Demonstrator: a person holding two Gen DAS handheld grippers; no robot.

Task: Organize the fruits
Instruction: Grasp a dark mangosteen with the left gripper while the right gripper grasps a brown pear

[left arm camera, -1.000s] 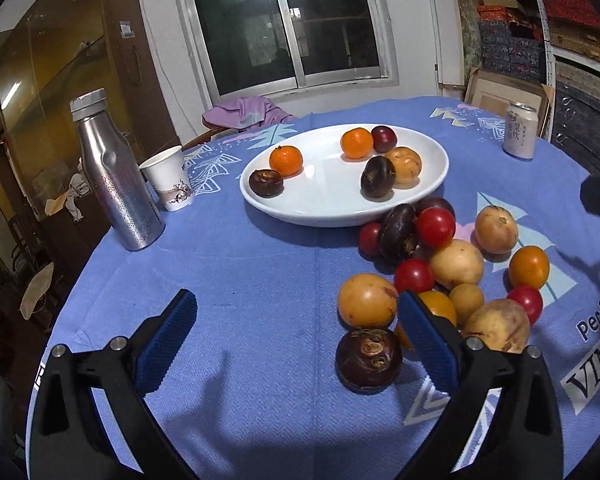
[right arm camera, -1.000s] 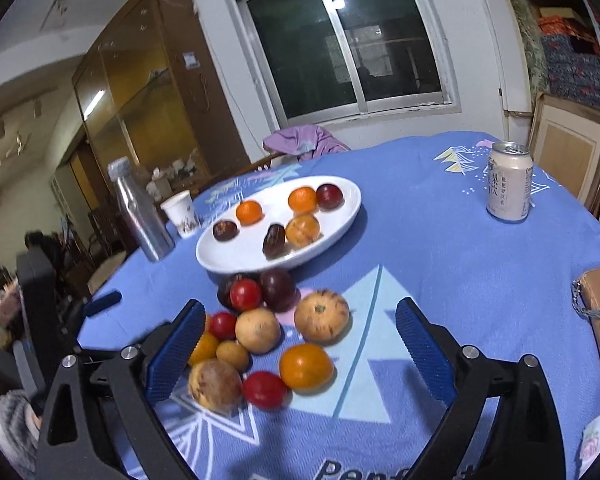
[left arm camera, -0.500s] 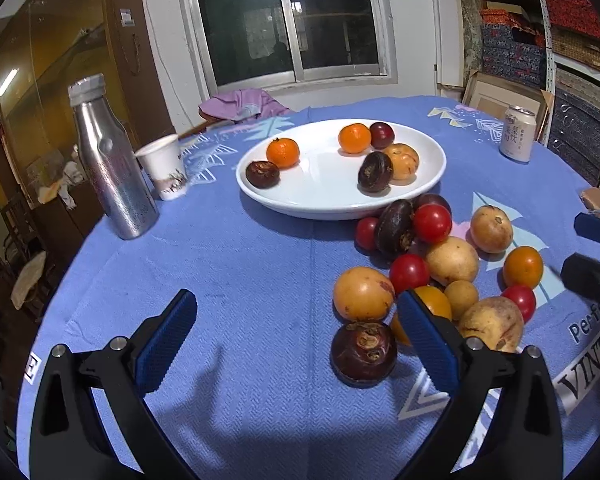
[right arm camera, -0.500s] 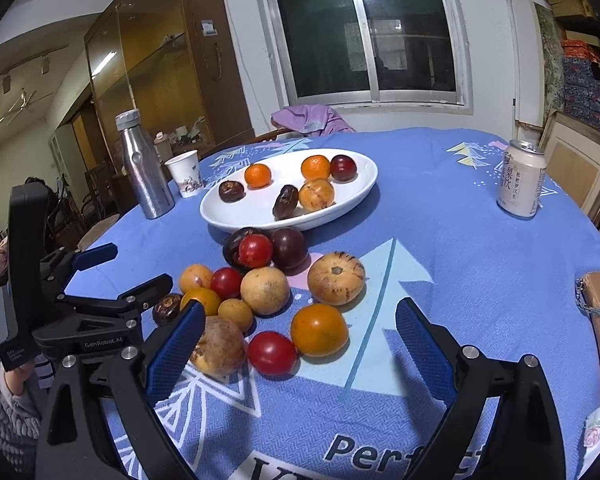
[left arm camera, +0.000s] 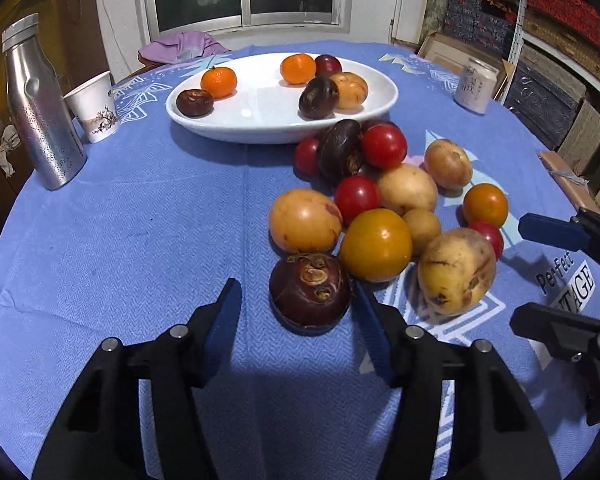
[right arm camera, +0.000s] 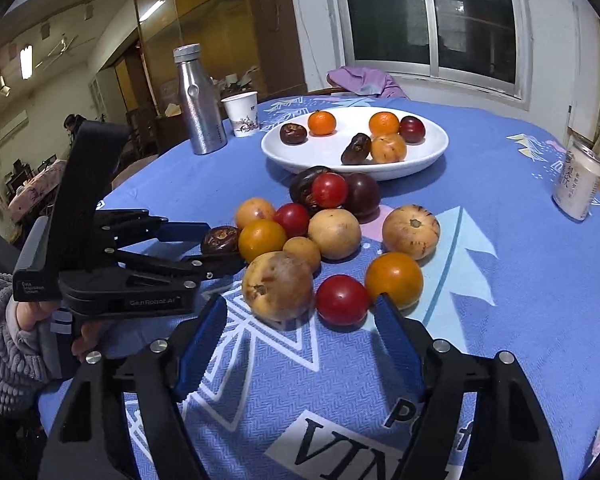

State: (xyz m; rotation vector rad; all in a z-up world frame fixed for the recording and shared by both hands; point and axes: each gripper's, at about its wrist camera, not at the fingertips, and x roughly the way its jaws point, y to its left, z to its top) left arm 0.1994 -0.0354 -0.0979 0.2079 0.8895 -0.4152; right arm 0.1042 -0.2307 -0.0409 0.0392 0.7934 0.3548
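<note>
Fruit lies heaped on the blue woven tablecloth [left arm camera: 140, 240]. Nearest the left gripper [left arm camera: 296, 320] sits a squat, dark maroon fruit with a scarred, corky crown [left arm camera: 310, 294], flat-bottomed on the cloth between the blue ribbed pads; the jaws are spread wider than the fruit, and whether the right-hand pad touches its skin I cannot tell. Just behind it crowd a smooth tan oval fruit [left arm camera: 305, 221] and a glossy orange-yellow tomato [left arm camera: 376, 245], which look to be touching each other. A blotchy, rough-skinned yellow-brown fruit [right arm camera: 278, 286] and a shiny round red tomato [right arm camera: 342, 299] lie side by side before the right gripper [right arm camera: 300, 340], whose jaws stand wide apart and hold nothing. Beyond the heap a white glazed oval dish [left arm camera: 260, 124] carries two mandarins, dark fruits and a tan one. To its left stand a dimpled steel bottle [left arm camera: 40, 108] and a white paper cup [left arm camera: 94, 108]; a pale drink can [right arm camera: 576, 184] stands well apart at the right.
</note>
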